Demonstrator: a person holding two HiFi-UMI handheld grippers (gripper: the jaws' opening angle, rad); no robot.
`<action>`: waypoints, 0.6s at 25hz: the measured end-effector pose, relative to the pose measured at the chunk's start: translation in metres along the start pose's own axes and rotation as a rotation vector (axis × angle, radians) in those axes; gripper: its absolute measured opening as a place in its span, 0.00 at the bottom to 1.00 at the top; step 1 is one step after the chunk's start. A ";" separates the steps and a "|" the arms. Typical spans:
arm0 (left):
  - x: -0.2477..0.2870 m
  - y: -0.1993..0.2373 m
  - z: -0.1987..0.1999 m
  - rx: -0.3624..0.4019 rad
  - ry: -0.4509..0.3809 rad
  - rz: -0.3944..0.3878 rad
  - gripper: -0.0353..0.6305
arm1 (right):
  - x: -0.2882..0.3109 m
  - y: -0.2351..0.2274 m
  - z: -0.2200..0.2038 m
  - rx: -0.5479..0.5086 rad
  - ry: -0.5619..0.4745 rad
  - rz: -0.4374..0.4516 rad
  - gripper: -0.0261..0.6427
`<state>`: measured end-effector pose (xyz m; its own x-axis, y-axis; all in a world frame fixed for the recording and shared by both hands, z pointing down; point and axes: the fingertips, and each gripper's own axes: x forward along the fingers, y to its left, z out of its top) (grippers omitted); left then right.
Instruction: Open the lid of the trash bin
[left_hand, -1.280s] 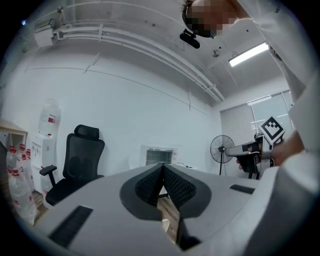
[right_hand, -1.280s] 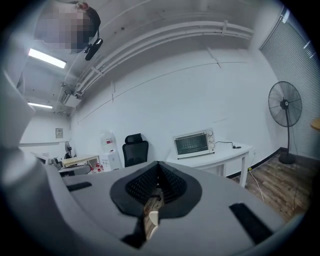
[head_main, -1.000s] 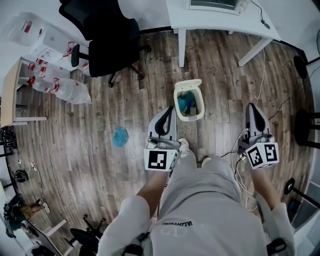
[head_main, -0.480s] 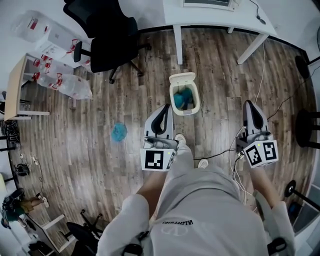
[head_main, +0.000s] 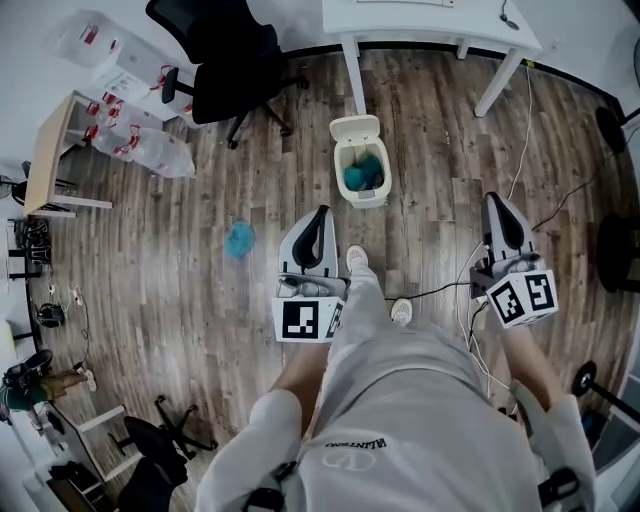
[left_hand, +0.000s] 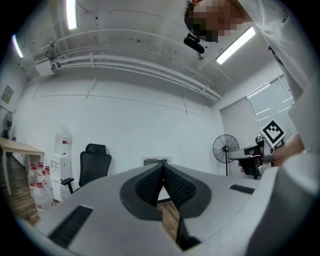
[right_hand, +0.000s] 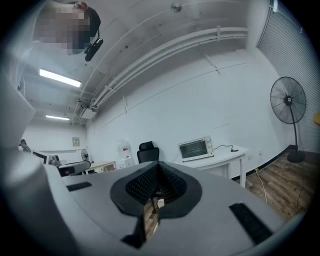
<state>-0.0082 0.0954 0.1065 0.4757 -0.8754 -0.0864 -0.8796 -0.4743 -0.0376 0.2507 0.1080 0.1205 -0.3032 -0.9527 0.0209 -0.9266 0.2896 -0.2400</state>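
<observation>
The trash bin (head_main: 362, 197) is standing on the wooden floor (head_main: 180, 290) in the upper centre of the head view. Its lid (head_main: 357, 128) is already tipped back, with something blue showing inside. The left tool (head_main: 320, 215) is hovering below the bin, well apart from it, jaws pressed together on nothing. The right tool (head_main: 497, 205) is hanging at the right of the frame, likewise pinched closed and empty. A blue scrap (head_main: 240, 240) is lying on the floor, left of the left tool.

Cream trash bin (head_main: 361, 173) — lid (head_main: 356, 128) up
</observation>
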 end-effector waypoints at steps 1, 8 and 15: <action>-0.011 -0.006 0.002 0.004 0.003 0.013 0.06 | -0.010 0.001 -0.001 0.005 0.002 0.007 0.06; -0.075 -0.034 0.009 0.037 0.035 0.080 0.06 | -0.054 0.011 -0.015 0.048 0.025 0.058 0.06; -0.105 -0.041 0.011 0.061 0.047 0.086 0.06 | -0.074 0.031 -0.034 0.048 0.055 0.092 0.06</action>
<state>-0.0219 0.2076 0.1057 0.3969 -0.9167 -0.0454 -0.9154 -0.3917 -0.0932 0.2370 0.1905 0.1445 -0.3990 -0.9156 0.0496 -0.8831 0.3691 -0.2897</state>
